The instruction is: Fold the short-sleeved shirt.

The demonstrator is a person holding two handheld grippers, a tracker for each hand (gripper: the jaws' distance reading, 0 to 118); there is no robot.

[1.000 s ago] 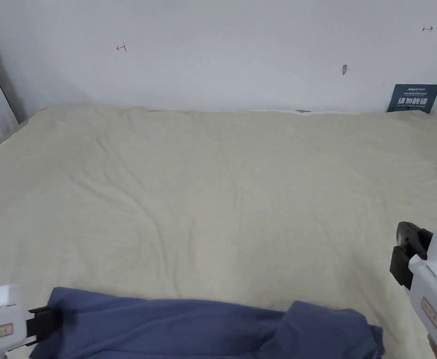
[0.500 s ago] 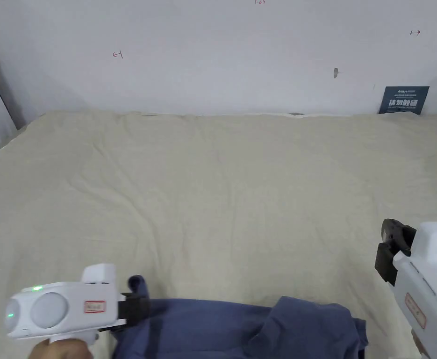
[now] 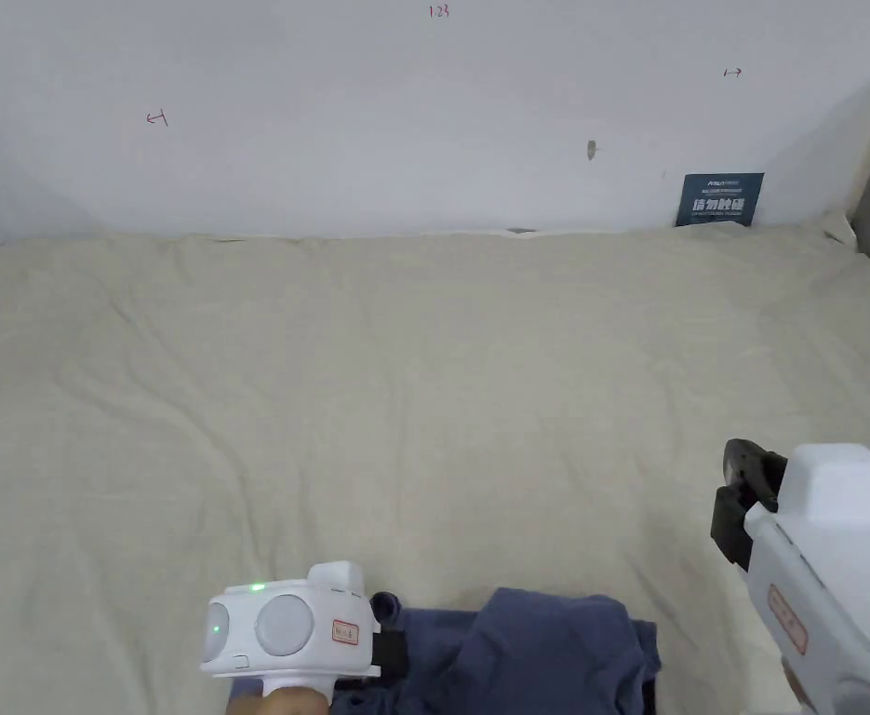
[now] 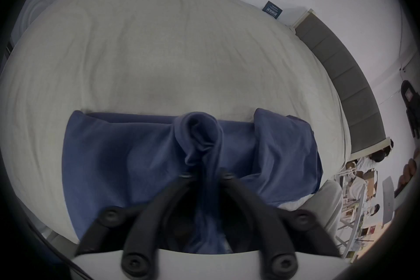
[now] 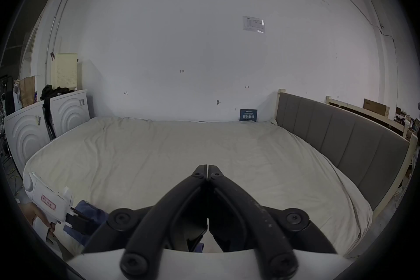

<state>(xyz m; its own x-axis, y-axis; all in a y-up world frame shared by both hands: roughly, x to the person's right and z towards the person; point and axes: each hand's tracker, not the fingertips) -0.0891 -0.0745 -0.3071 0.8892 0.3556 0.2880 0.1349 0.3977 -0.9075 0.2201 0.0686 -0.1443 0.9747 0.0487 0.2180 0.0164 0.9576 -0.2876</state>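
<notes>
A blue short-sleeved shirt (image 3: 554,647) lies bunched at the near edge of the bed, with its right part folded over. My left gripper (image 3: 388,642) is shut on a gathered fold of the shirt (image 4: 200,141), which stands up between its jaws in the left gripper view, at the cloth's left end. My right gripper (image 3: 735,503) hovers above the bed to the right of the shirt, apart from it. Its jaws meet with nothing between them in the right gripper view (image 5: 208,170). The left gripper (image 5: 75,215) and a bit of blue cloth (image 5: 87,208) show at lower left there.
A wrinkled cream sheet (image 3: 423,372) covers the wide bed. A white wall stands behind it with a small dark sign (image 3: 719,198). A grey padded headboard (image 5: 341,137) runs along the right side. White appliances (image 5: 68,110) stand at the left.
My left gripper has carried the shirt's left edge rightward over the cloth, so the shirt looks much narrower. The right gripper has stayed shut and hardly moved; the head camera has panned right.
</notes>
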